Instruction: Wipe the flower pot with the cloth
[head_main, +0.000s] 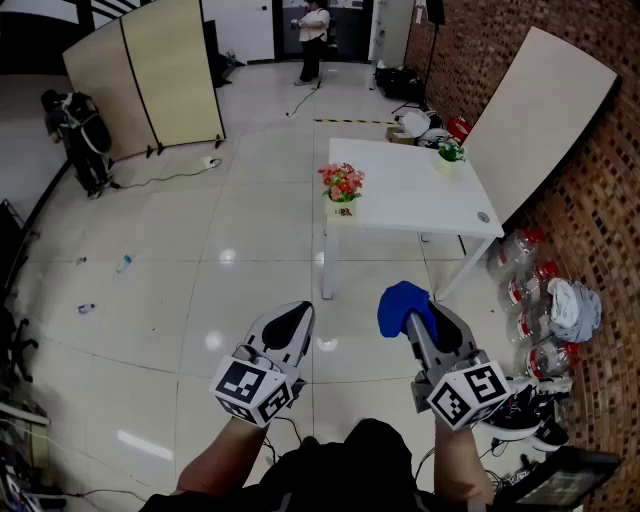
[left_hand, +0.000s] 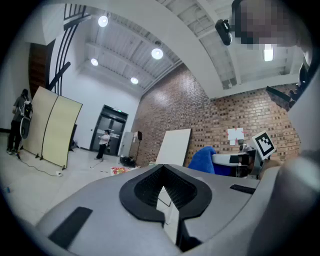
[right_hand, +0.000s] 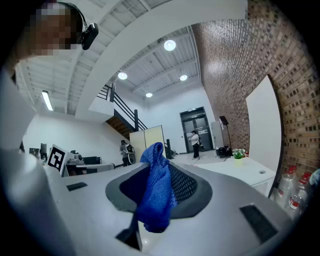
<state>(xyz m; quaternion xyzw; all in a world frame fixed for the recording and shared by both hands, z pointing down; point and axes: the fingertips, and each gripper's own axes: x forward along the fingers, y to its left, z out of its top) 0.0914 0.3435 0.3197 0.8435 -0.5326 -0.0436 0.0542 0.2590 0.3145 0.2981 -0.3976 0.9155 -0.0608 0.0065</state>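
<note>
Flower pot (head_main: 341, 208) with pink-red blooms is sitting at the near left corner of the white surface (head_main: 410, 195), well ahead of both tools and not touching either. A second small plant (head_main: 449, 152) is standing at the far edge of that surface.

The surface is standing on a glossy tiled floor (head_main: 250, 270) beside a brick wall (head_main: 590, 200), with a white board (head_main: 540, 110) leaning against the bricks and plastic bottles (head_main: 525, 300) sitting at the wall's foot. A beige folding screen (head_main: 150, 70) is standing far left, and one person (head_main: 314, 40) is standing by the distant doorway.

The right tool (head_main: 420, 312) is pinching a blue cloth (head_main: 402, 305) — its jaws are pressing on the fabric, which is bunching above the tips and hanging below them. The left tool (head_main: 298, 312) is hovering alongside, jaws drawn together with nothing between them.
</note>
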